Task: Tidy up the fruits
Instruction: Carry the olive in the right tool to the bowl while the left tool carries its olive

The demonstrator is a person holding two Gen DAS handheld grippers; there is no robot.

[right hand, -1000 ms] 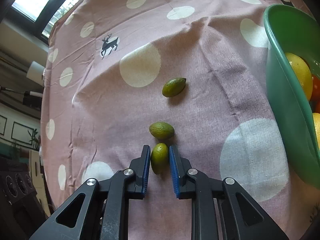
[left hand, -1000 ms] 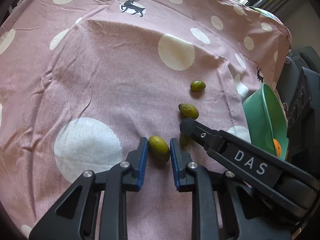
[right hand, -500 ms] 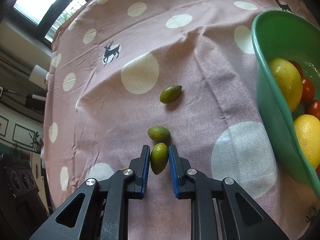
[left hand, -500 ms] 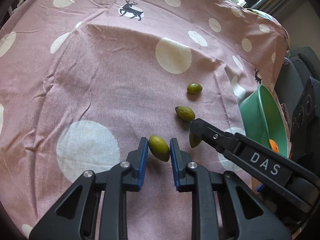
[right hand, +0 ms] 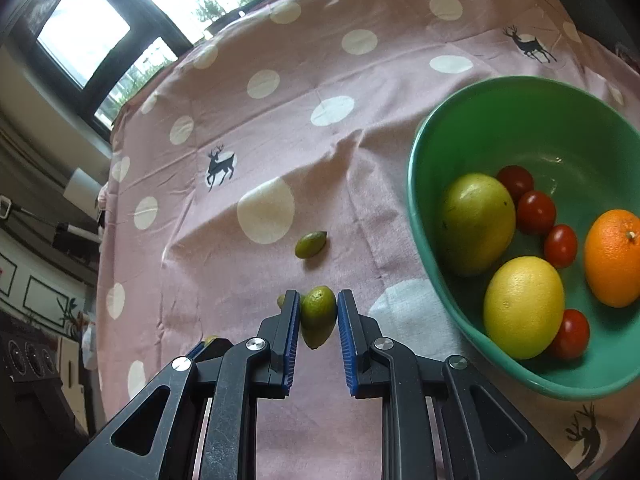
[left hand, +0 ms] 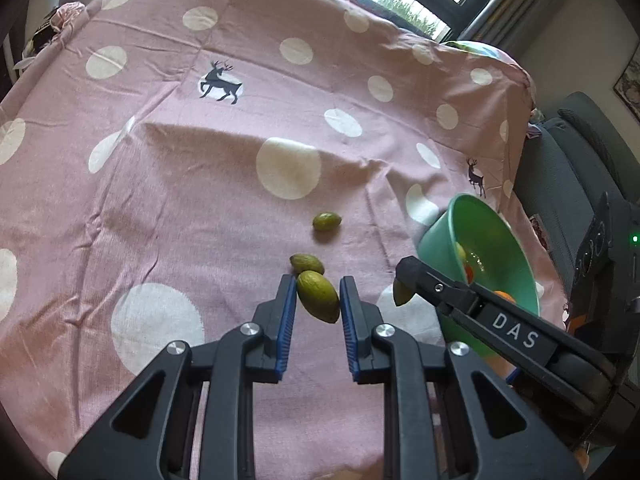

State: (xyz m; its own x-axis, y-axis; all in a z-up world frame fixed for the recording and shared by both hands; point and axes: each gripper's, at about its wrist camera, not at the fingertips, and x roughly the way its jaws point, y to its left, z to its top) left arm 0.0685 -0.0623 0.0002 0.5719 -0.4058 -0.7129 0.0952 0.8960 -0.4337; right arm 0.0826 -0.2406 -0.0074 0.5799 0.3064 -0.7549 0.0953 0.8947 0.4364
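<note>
Fruits go to the green bowl at the desk's right edge: each gripper, left gripper and right gripper, clenches one small green fruit, lifted for carrying; two lie on the cloth.

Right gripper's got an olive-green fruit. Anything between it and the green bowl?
Nothing visible. The right gripper holds its green fruit above bare pink cloth; the green bowl sits open-topped to its right, with room among the fruit inside.
</note>
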